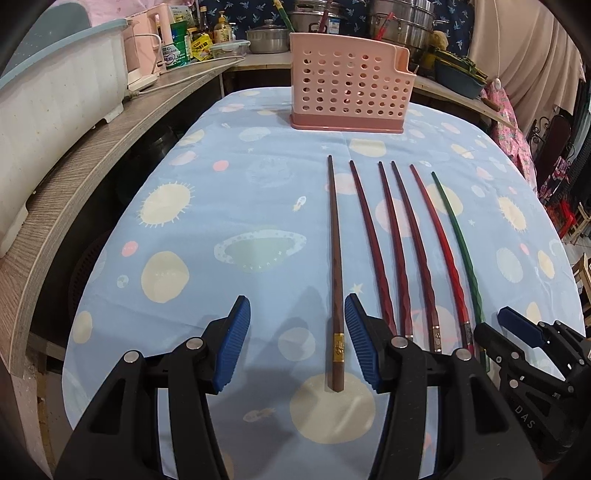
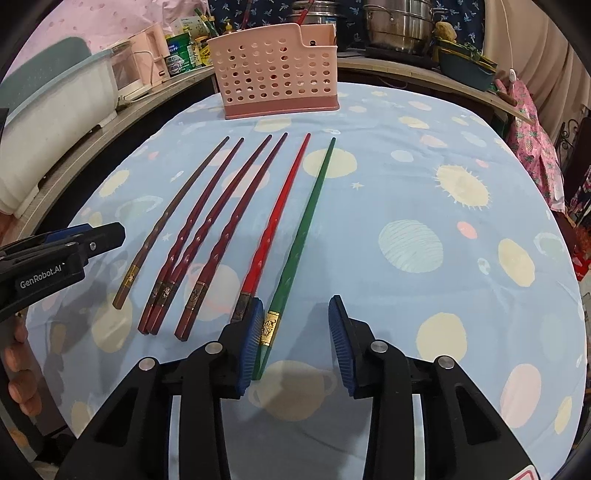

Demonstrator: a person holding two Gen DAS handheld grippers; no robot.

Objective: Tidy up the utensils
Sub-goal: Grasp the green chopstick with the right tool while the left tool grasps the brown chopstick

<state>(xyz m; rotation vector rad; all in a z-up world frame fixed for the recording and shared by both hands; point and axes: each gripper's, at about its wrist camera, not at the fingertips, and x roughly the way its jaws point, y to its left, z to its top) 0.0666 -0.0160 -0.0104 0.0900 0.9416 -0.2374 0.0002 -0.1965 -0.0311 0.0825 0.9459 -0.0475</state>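
With both jaws spread and empty, the brown chopstick [image 1: 335,280] is being straddled by the left gripper [image 1: 297,343] and the green chopstick [image 2: 300,243] by the right gripper [image 2: 295,341], so closure is best centred near the banded ends, the pink holder [image 1: 349,83] lying far ahead.

A lived-in home kitchen: steel pots [image 1: 267,37] and a steamer [image 2: 400,26] crowd the back counter beside sauce bottles [image 1: 221,27], a pink kettle [image 1: 142,55] and a dish rack [image 1: 55,81], while a planet-print cloth [image 2: 424,206] covers the bench.
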